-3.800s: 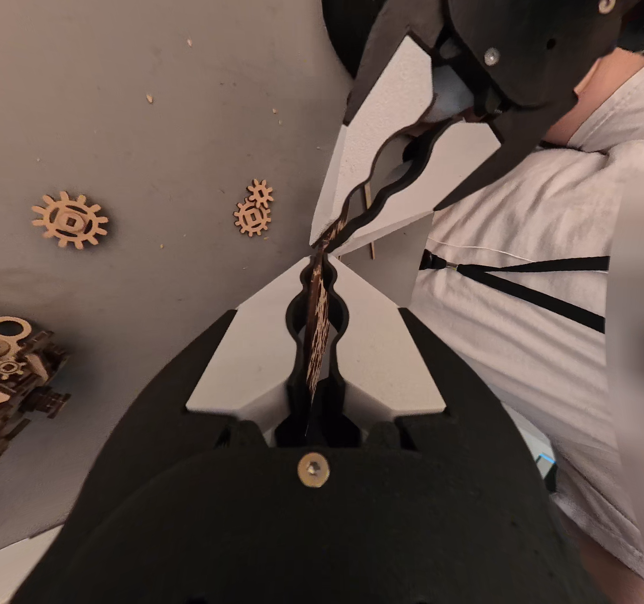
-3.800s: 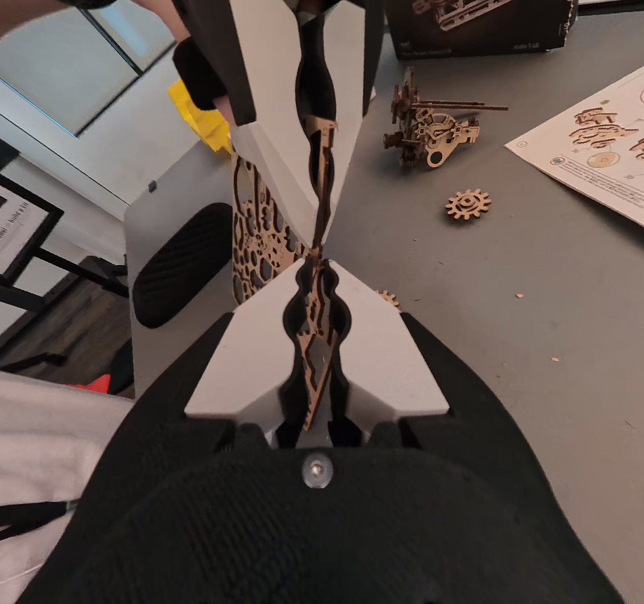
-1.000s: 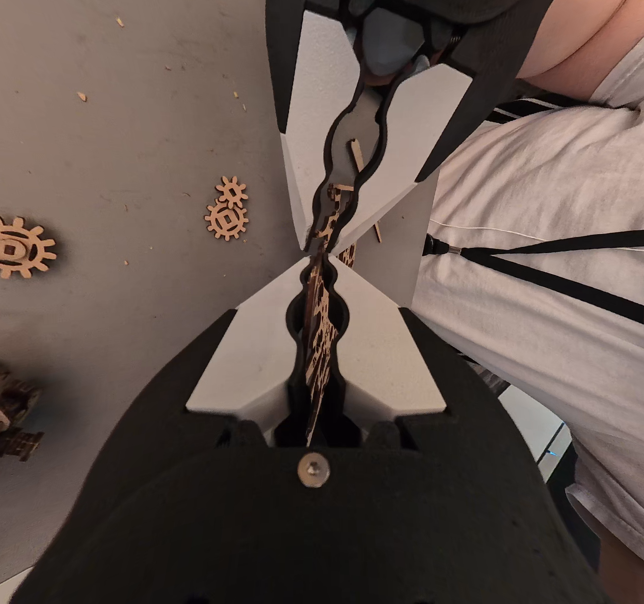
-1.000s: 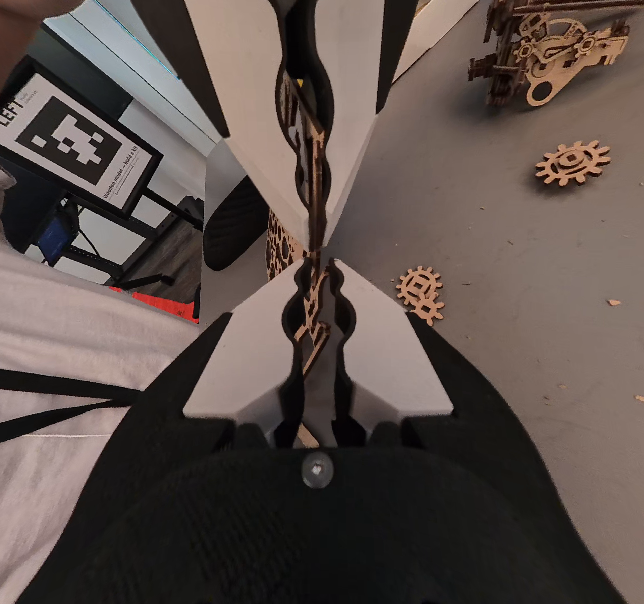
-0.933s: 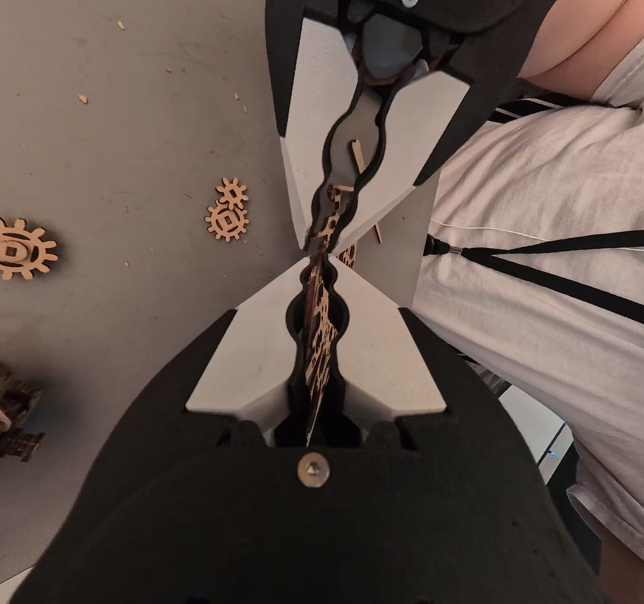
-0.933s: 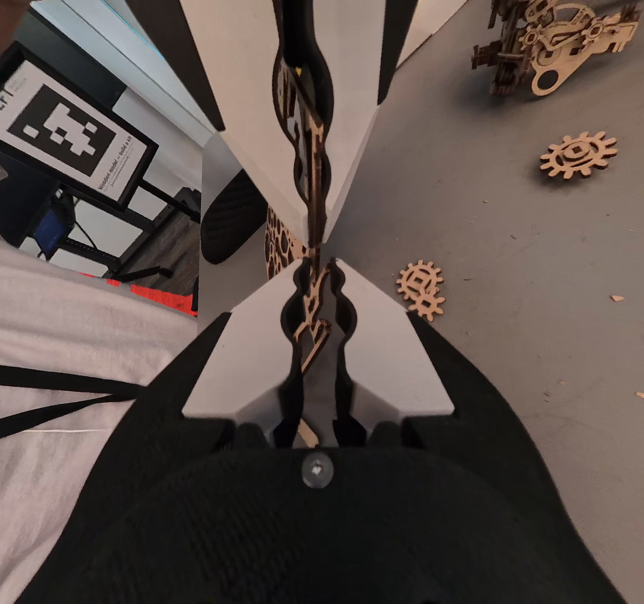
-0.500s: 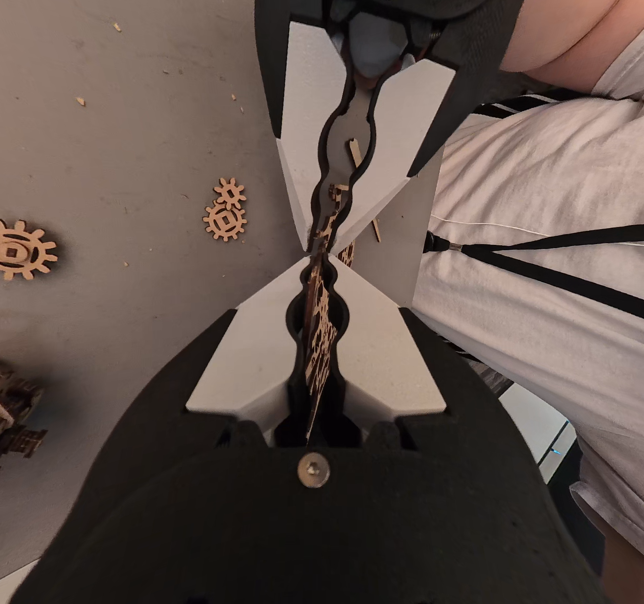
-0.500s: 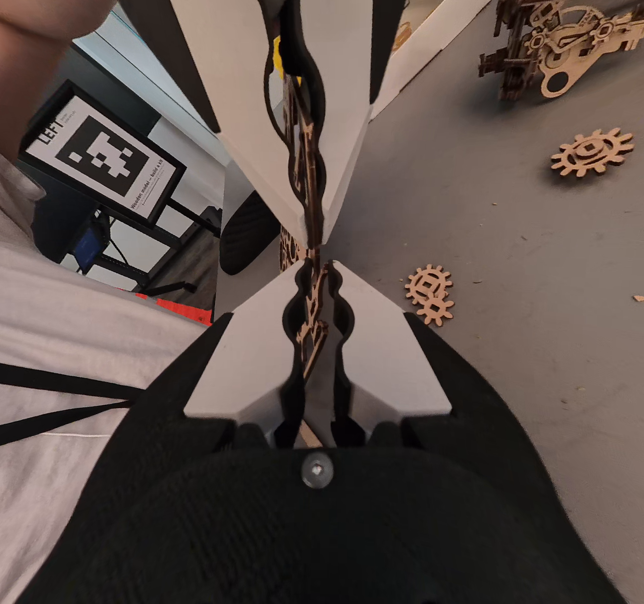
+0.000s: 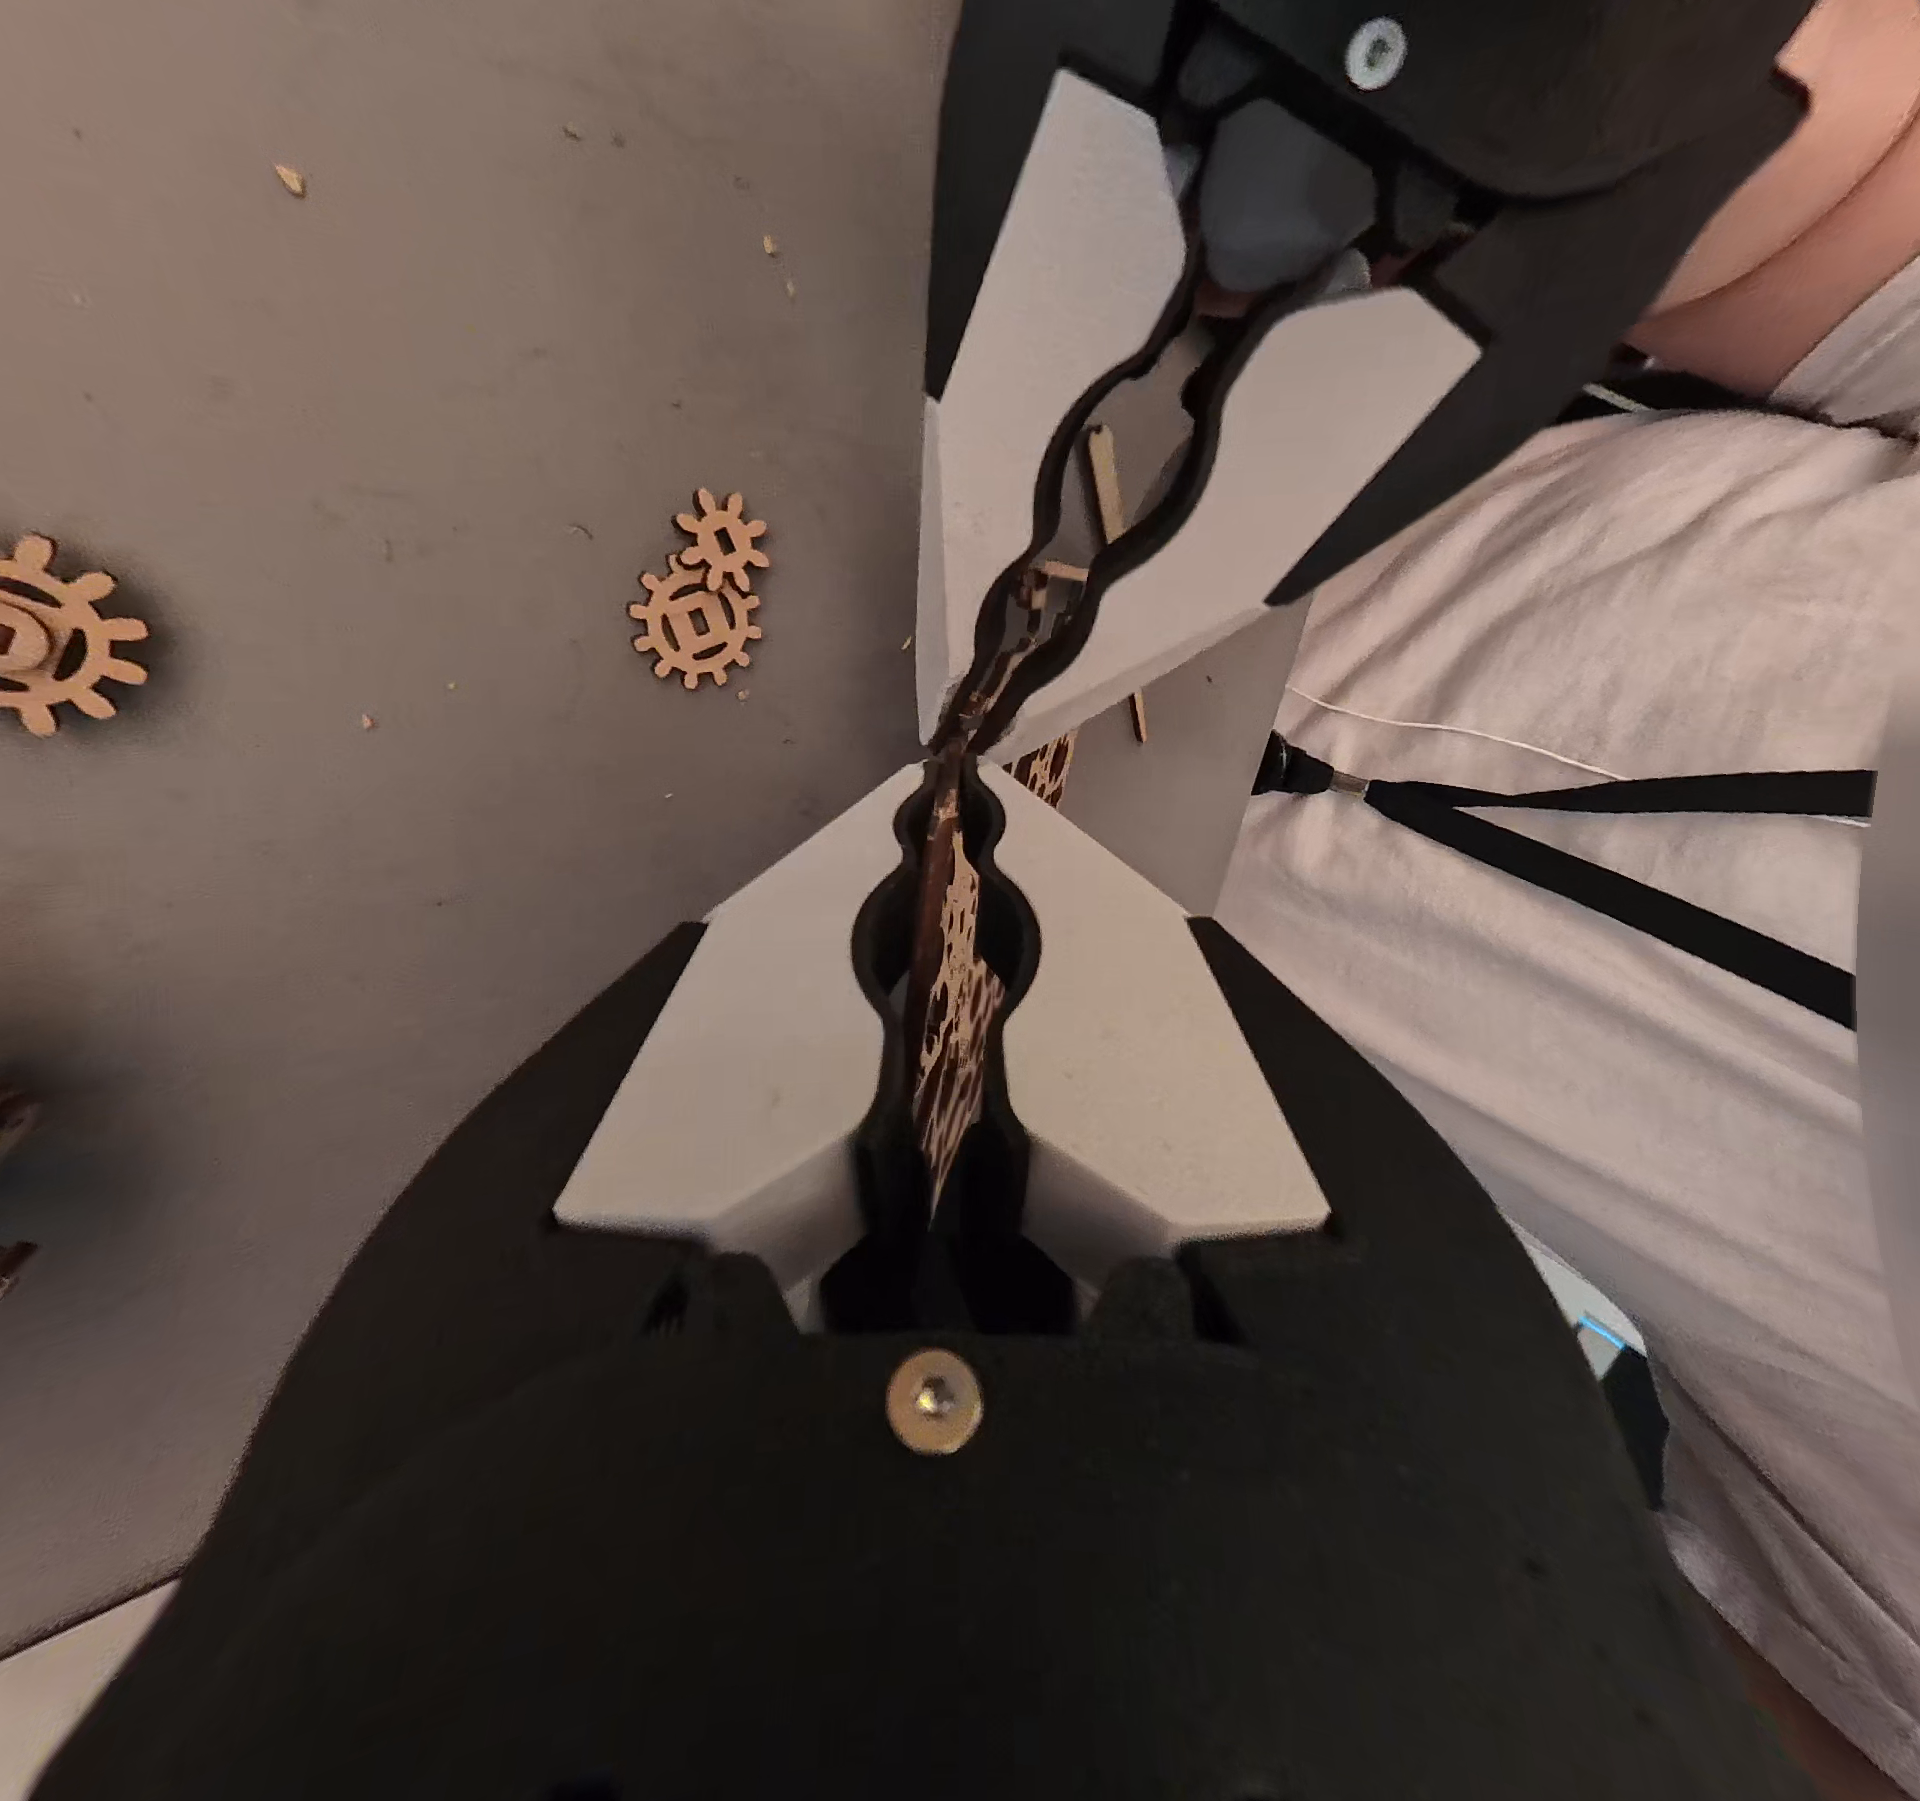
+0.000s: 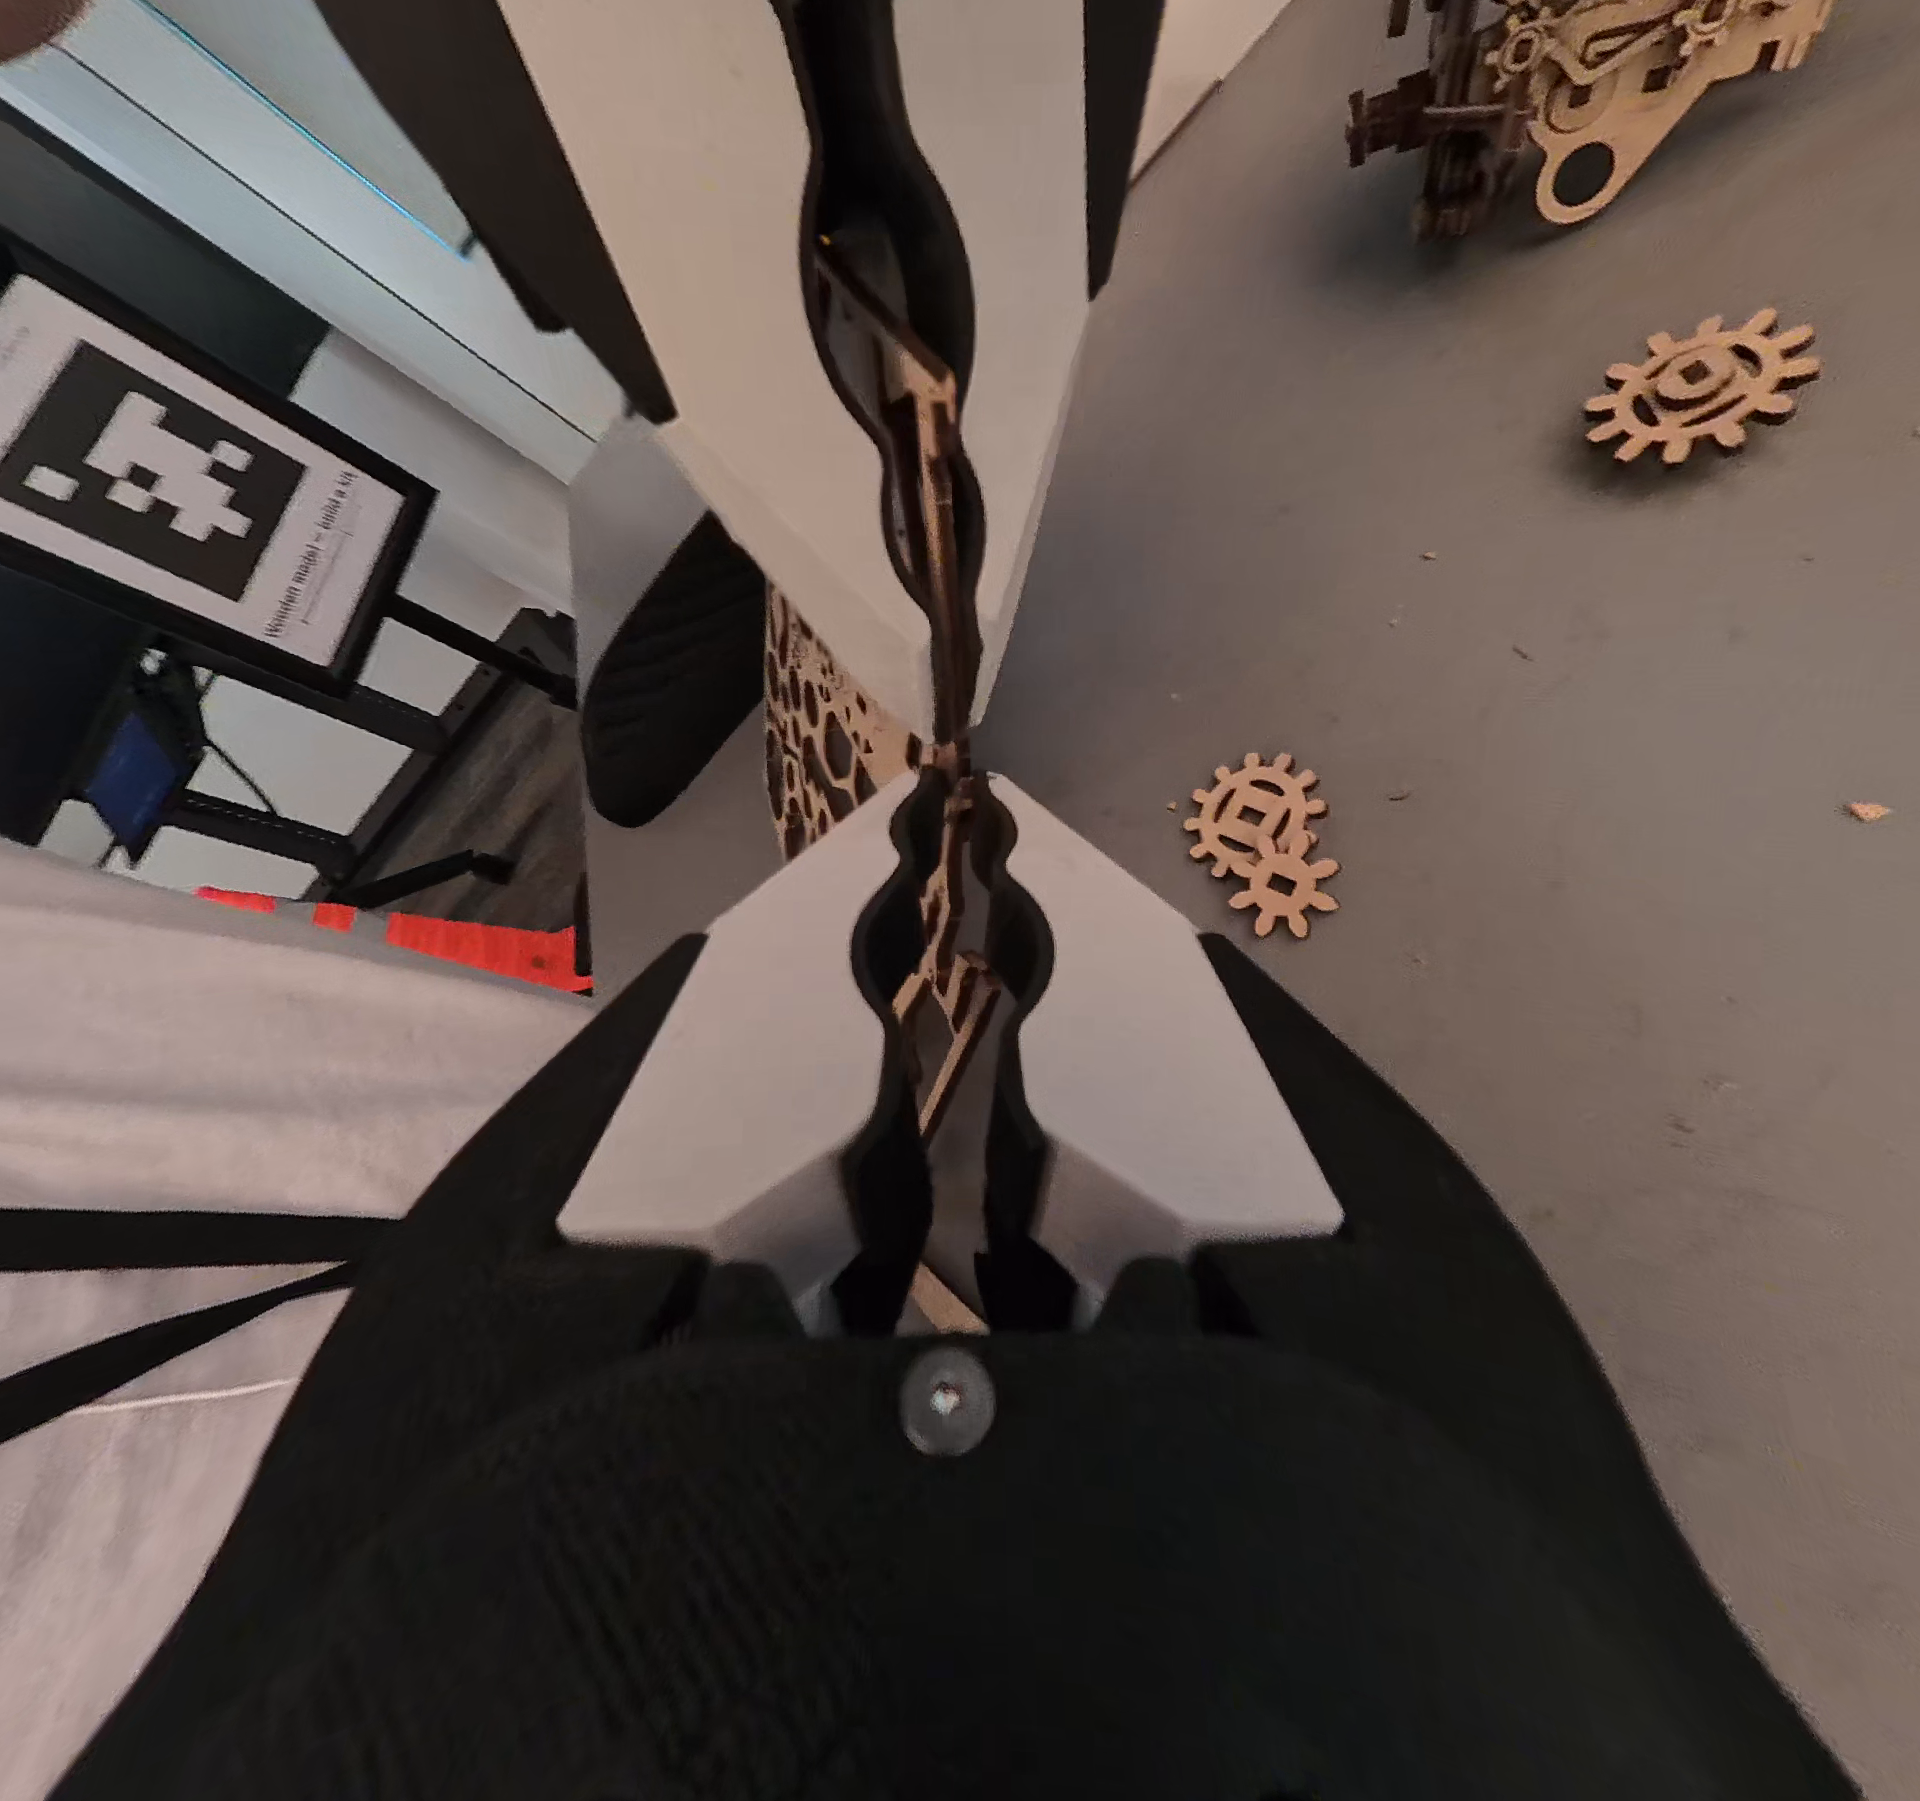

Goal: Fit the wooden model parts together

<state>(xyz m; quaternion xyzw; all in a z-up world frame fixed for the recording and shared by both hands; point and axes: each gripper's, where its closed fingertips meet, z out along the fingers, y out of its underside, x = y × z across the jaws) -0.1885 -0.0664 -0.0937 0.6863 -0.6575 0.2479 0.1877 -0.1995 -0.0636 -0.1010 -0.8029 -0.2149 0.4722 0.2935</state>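
A large gear and a joined gear pair are seen on the grey bench. The left tool is closed on a perforated wooden sheet. The right tool, tilted more than half a second ago, is clamped on a wooden part, tip to tip above the bench edge.

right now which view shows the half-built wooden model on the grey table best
The right wrist view: the half-built wooden model stands at upper right on the grey table, with its slotted plates and rods plain to see. The left wrist view catches only a dark sliver of it at the left edge.
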